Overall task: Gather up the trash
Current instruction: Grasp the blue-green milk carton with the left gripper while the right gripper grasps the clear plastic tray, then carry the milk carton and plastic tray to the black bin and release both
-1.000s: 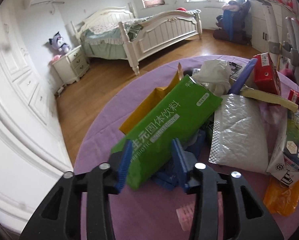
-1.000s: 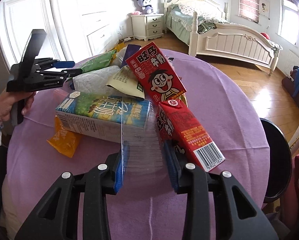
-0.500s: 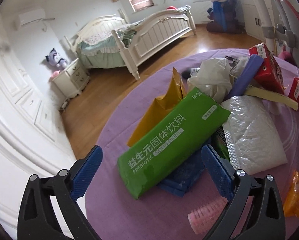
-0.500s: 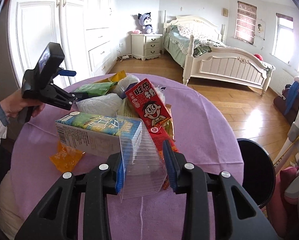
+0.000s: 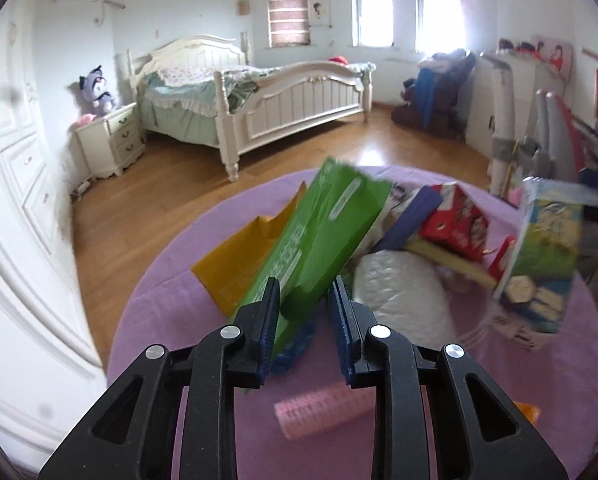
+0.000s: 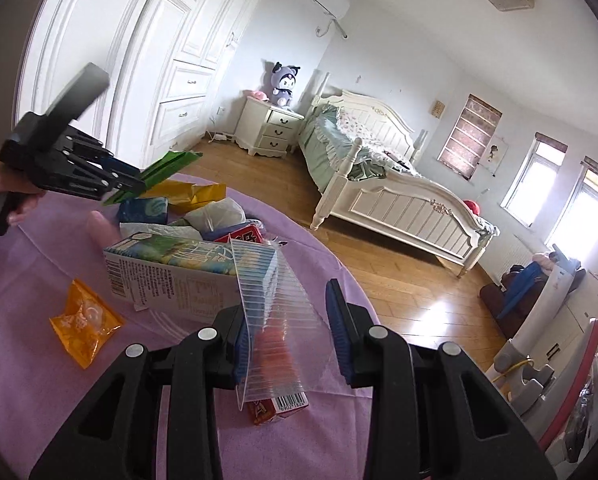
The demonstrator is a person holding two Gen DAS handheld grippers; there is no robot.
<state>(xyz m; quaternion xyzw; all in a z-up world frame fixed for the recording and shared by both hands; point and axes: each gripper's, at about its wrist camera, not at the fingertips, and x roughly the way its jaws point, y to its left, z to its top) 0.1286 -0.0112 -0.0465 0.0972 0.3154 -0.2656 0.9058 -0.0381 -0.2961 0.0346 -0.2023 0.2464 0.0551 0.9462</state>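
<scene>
My left gripper (image 5: 303,320) is shut on a green drink-powder packet (image 5: 323,236) and holds it tilted up above the purple round table (image 5: 171,280). In the right wrist view the left gripper (image 6: 133,188) holds the same green packet (image 6: 167,166) clear of the pile. My right gripper (image 6: 291,332) is shut on a clear ridged plastic tray (image 6: 275,312), lifted above the table. Under it lie a red carton (image 6: 277,408) and a blue-green milk carton (image 6: 171,268).
The trash pile holds a yellow pouch (image 5: 239,260), a white bubble mailer (image 5: 399,292), red cartons (image 5: 455,220), a pink roller (image 5: 323,412) and an orange wrapper (image 6: 85,320). A bed (image 5: 283,100) and a nightstand (image 5: 111,140) stand beyond the table.
My left gripper opened wide, then shut on the green packet and lifted it. My right gripper rose with the clear tray and turned right; the milk carton shifted.
</scene>
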